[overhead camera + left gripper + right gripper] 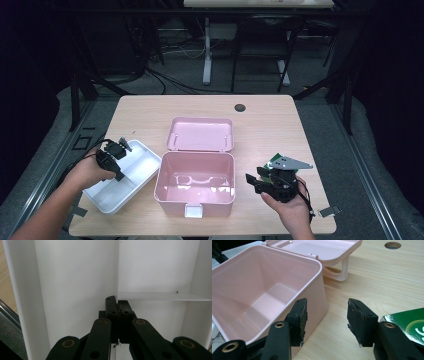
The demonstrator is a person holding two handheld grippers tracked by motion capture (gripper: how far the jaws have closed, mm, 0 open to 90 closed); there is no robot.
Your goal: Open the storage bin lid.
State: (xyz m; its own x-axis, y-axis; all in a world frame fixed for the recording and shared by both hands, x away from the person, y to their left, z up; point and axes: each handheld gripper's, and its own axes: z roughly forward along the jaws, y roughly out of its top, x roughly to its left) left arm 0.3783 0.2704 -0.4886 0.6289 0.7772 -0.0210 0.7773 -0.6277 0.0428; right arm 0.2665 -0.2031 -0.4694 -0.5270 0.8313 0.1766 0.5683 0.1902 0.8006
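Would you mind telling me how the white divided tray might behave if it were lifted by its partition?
The white divided tray looks like thin, smooth plastic, so probably light and rigid, perhaps slippery. The left tool is shut on its thin partition, off-centre, so it may tilt when lifted.

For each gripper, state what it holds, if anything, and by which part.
The left gripper is shut on the white tray, pinching its thin inner divider wall. The right gripper holds nothing: its jaws stand open beside the pink box.

green box (412, 327): cut off at edge | white tray (75, 290): cropped
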